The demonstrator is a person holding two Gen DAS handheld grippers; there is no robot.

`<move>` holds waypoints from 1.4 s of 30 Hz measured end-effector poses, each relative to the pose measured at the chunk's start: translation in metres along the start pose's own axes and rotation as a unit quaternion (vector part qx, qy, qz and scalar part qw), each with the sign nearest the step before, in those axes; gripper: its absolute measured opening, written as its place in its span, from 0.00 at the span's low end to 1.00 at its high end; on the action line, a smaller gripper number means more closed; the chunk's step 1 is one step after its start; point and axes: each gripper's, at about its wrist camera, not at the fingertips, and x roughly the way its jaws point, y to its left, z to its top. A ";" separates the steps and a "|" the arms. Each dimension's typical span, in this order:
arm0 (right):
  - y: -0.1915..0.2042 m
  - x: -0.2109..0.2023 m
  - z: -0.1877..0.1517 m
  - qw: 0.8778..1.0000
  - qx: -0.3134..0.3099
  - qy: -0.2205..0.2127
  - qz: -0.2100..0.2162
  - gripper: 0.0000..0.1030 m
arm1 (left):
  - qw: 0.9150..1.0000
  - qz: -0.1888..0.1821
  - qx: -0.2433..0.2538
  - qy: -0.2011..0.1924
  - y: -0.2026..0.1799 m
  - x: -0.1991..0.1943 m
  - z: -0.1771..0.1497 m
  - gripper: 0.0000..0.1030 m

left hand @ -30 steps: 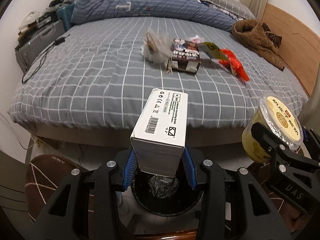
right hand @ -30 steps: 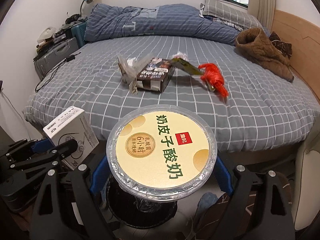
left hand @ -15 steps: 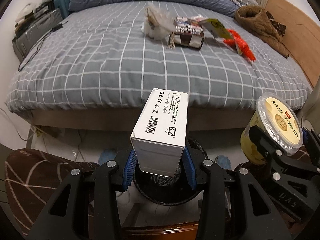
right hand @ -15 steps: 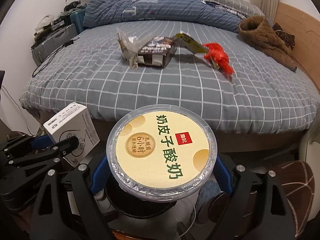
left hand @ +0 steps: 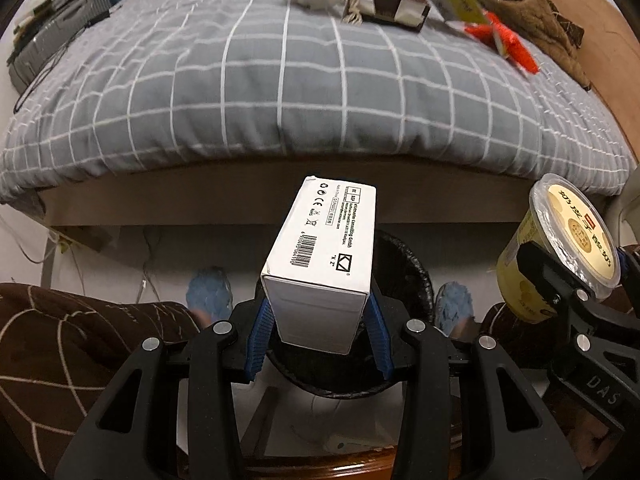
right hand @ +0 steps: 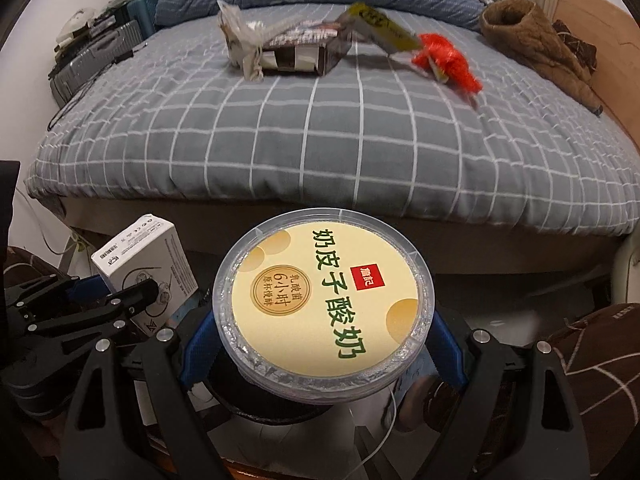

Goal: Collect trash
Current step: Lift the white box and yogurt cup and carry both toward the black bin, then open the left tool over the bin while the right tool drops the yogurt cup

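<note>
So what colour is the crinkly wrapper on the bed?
Bright orange-red crinkly wrapper, clearest in the right wrist view.

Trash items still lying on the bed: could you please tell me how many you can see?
4, clustered at the far side: a crumpled white bag, a dark box, a yellow packet and a red wrapper. More may hide behind them.

Directly below both loads sits the black bin [left hand: 404, 264], its mouth largely covered in view by the white box [left hand: 320, 264] and the yogurt tub [right hand: 324, 312]. The bed [left hand: 280, 92] edge rises just behind it. Slippered feet [left hand: 210, 294] and brown-patterned legs [left hand: 60, 352] flank the bin closely on both sides.
</note>
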 end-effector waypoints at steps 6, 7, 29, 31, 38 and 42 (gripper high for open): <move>0.008 0.022 -0.004 1.000 -0.010 0.022 0.002 0.81 | 1.000 0.000 -0.003 0.023 0.005 0.030 -0.002 0.40; 0.010 0.025 -0.005 1.000 -0.012 0.025 0.003 0.81 | 1.000 0.002 -0.002 0.028 0.006 0.035 -0.003 0.40; -0.056 0.066 -0.030 0.994 0.047 0.086 -0.038 0.81 | 0.992 -0.022 0.059 0.110 -0.057 0.106 -0.005 0.40; -0.058 0.068 -0.035 0.994 0.052 0.092 -0.036 0.81 | 0.992 -0.022 0.060 0.112 -0.059 0.109 -0.006 0.40; -0.053 0.076 -0.036 0.994 0.044 0.094 -0.027 0.81 | 0.994 -0.009 0.045 0.096 -0.047 0.105 -0.007 0.60; -0.037 0.082 -0.032 0.995 0.034 0.097 -0.020 0.81 | 0.996 -0.001 0.035 0.083 -0.033 0.096 -0.005 0.82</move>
